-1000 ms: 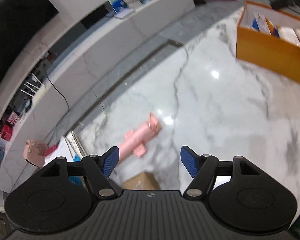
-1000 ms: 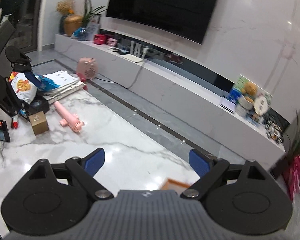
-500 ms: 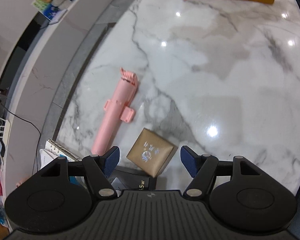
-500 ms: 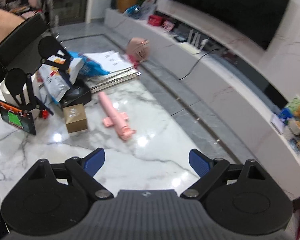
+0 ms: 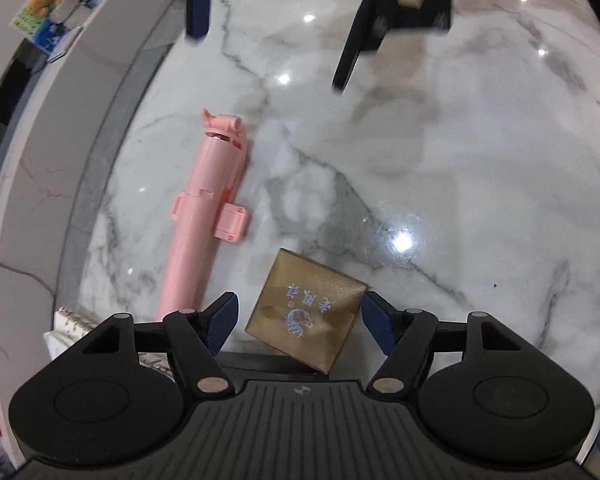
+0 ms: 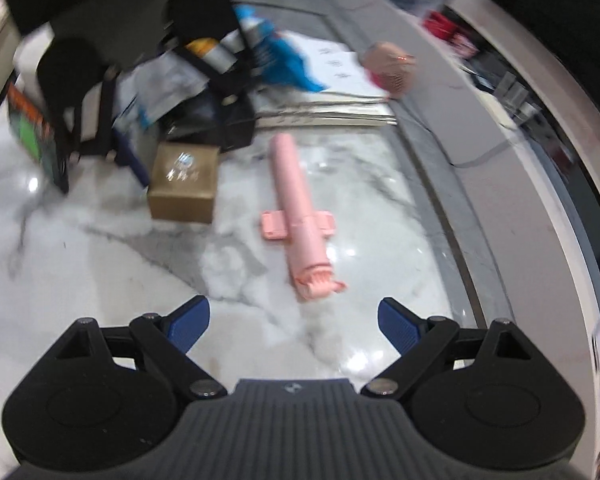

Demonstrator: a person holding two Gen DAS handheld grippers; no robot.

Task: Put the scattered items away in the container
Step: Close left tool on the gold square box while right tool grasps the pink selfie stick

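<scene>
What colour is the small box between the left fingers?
Golden brown box with a silvery logo on top; clearest in the left wrist view.

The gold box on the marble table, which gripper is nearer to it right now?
Left. The left gripper is open with the gold box between its fingers, not yet gripped. The right gripper is open too, well short of the box, pointing toward the pink stick.

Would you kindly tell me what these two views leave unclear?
- Container: in neither view.
- Gold box, left wrist view: near corner hidden behind the left gripper.
- Clutter behind the box, right wrist view: motion-blurred.
- Pink stick, left wrist view: lower end hidden by a finger.
</scene>
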